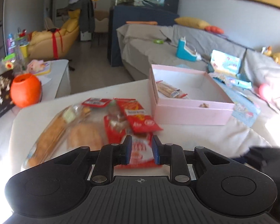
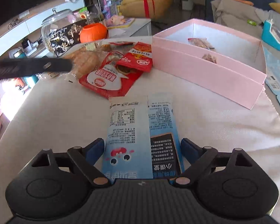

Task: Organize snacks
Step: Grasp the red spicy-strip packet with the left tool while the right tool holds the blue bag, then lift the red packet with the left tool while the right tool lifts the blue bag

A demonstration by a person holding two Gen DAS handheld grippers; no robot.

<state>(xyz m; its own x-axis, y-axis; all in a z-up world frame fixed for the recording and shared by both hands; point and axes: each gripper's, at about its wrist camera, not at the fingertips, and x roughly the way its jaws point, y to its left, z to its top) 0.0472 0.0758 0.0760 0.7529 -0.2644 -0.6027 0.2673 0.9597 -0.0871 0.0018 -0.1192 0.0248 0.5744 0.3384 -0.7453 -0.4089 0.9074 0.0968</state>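
A pile of snacks lies on the cream-covered table: bread in clear wrap (image 1: 78,130), small red packets (image 1: 140,119) and a large red-and-white packet (image 2: 106,78). An open pink box (image 1: 192,100) stands to the right with a few snacks inside. My left gripper (image 1: 141,149) has its blue pads on either side of the red-and-white packet (image 1: 140,149), apparently closed on it. My right gripper (image 2: 142,149) is wide open around a blue-and-white snack bag (image 2: 141,136) that lies flat on the table; the pads do not touch it. The left gripper shows as a black bar in the right wrist view (image 2: 31,67).
An orange pumpkin-shaped pot (image 1: 25,89), a black printed box (image 1: 0,93) and a glass jar (image 2: 54,29) stand at the table's left. Blue packets (image 1: 242,108) lie right of the pink box. A grey sofa (image 1: 158,48) is behind the table.
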